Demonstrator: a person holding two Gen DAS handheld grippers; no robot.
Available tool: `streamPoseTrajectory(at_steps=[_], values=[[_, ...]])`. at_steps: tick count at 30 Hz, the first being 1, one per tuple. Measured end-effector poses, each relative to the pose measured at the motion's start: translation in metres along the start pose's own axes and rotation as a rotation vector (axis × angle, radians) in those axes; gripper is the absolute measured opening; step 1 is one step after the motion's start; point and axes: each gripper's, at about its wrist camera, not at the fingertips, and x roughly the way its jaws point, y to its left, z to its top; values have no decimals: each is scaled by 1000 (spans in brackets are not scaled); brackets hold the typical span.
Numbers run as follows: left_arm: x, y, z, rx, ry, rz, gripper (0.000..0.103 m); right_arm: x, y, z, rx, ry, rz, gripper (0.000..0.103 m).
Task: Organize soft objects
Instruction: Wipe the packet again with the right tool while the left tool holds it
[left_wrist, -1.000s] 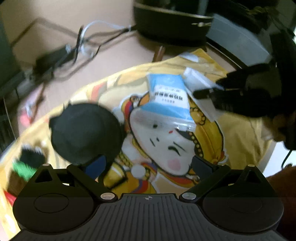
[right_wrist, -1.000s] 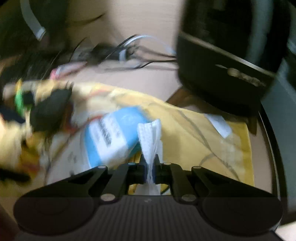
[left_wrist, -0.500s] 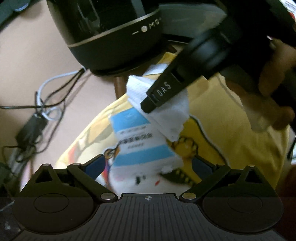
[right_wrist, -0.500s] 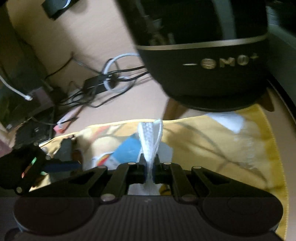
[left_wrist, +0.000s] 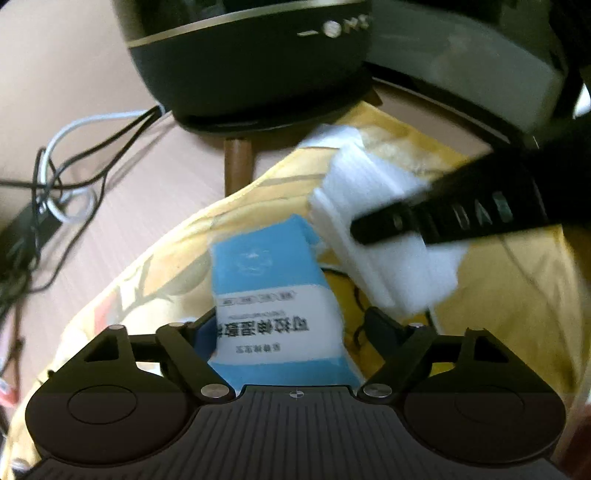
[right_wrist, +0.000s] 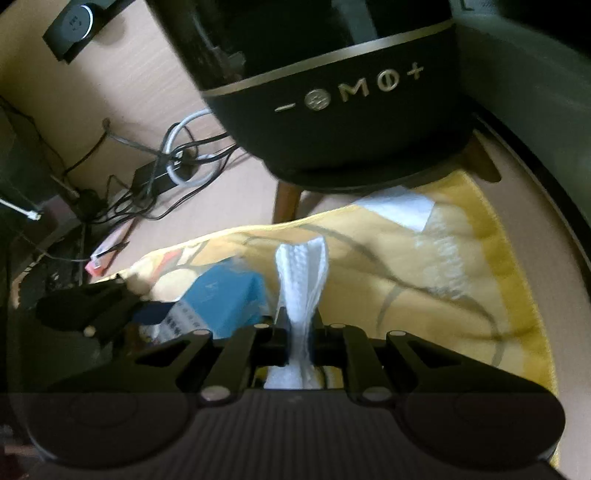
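Note:
A blue-and-white tissue pack (left_wrist: 277, 295) lies on a yellow printed cloth (left_wrist: 509, 295). My left gripper (left_wrist: 291, 328) is open and straddles the pack's near end. Its left pad touches the pack, and a small gap shows at the right finger. My right gripper (right_wrist: 301, 332) is shut on a folded white tissue (right_wrist: 303, 277). In the left wrist view that tissue (left_wrist: 373, 218) hangs just right of the pack, with one black finger (left_wrist: 443, 221) of the right gripper across it. From the right wrist view the pack (right_wrist: 221, 299) sits to the left, beside the left gripper (right_wrist: 88, 314).
A black round speaker (right_wrist: 332, 110) on wooden legs (left_wrist: 238, 162) stands right behind the cloth. A grey box (left_wrist: 461, 66) is at the back right. Tangled cables and a power adapter (right_wrist: 173, 166) lie on the floor to the left. The cloth's white label (right_wrist: 399, 210) sits near its far edge.
My left gripper has swung from the black round object to the tissue pack and narrowed its jaws around it. The right gripper stays shut on the white tissue and has moved nearer the speaker.

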Motion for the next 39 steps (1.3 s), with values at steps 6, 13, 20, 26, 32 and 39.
streamPoseTrajectory(at_steps=[6, 13, 20, 26, 32, 39], values=[[-8, -3, -3, -38, -24, -80, 83, 17, 16, -1, -22, 62, 24, 12], [-26, 9, -12, -197, -50, -332, 84, -22, 31, -2, -72, 34, 0, 12], [-23, 26, -37, -319, -4, -530, 89, -43, 32, -11, -32, 68, 104, 12], [-36, 22, -49, -227, 59, -399, 94, -30, 64, -10, -59, 71, 230, 13], [-35, 36, -70, -334, 53, -416, 90, -4, 78, -1, -70, 116, 325, 12], [-37, 45, -78, -426, 5, -422, 83, 8, 43, 7, 12, 142, 214, 18]])
